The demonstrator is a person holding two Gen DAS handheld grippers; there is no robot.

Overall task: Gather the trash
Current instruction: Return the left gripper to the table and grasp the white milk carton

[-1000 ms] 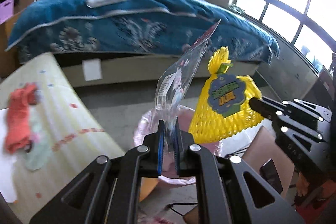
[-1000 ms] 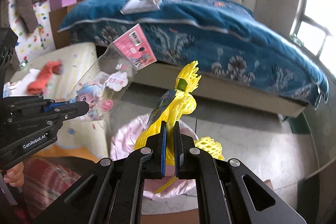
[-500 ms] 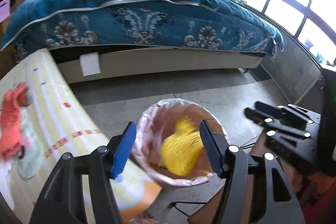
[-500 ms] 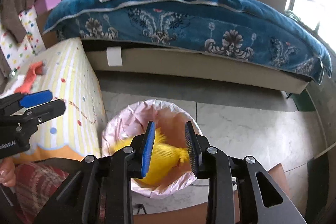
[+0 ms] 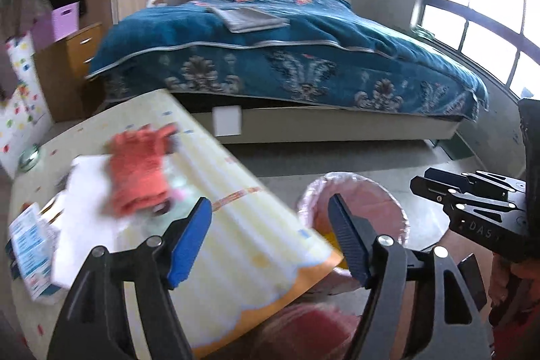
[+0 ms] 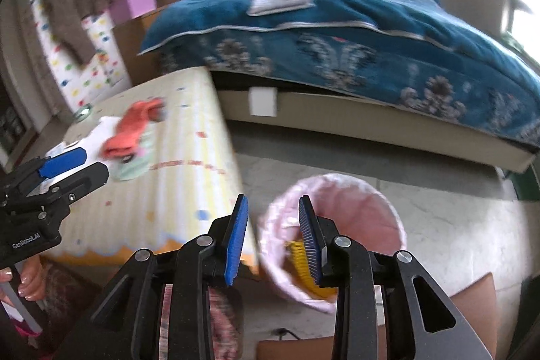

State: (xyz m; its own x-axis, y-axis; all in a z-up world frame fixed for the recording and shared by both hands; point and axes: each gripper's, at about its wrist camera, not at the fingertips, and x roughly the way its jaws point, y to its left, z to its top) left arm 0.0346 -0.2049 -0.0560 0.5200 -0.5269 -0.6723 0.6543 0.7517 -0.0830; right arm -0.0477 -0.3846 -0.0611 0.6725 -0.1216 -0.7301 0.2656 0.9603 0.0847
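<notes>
Both views have swung from the bin toward the desk (image 5: 236, 245) since half a second ago, and the yellow net bag (image 6: 297, 253) you dropped now lies inside the pink-lined trash bin (image 6: 381, 208) on the floor beside it. Your left tongs (image 5: 270, 238) stand wide apart and empty; your right tongs (image 6: 273, 235) are parted too, holding nothing. You seem to be between drops, heading back for more. Next, pick among what remains on the desk: the orange cloth (image 5: 138, 171) and blurred packet (image 5: 30, 245) near its left edge.
</notes>
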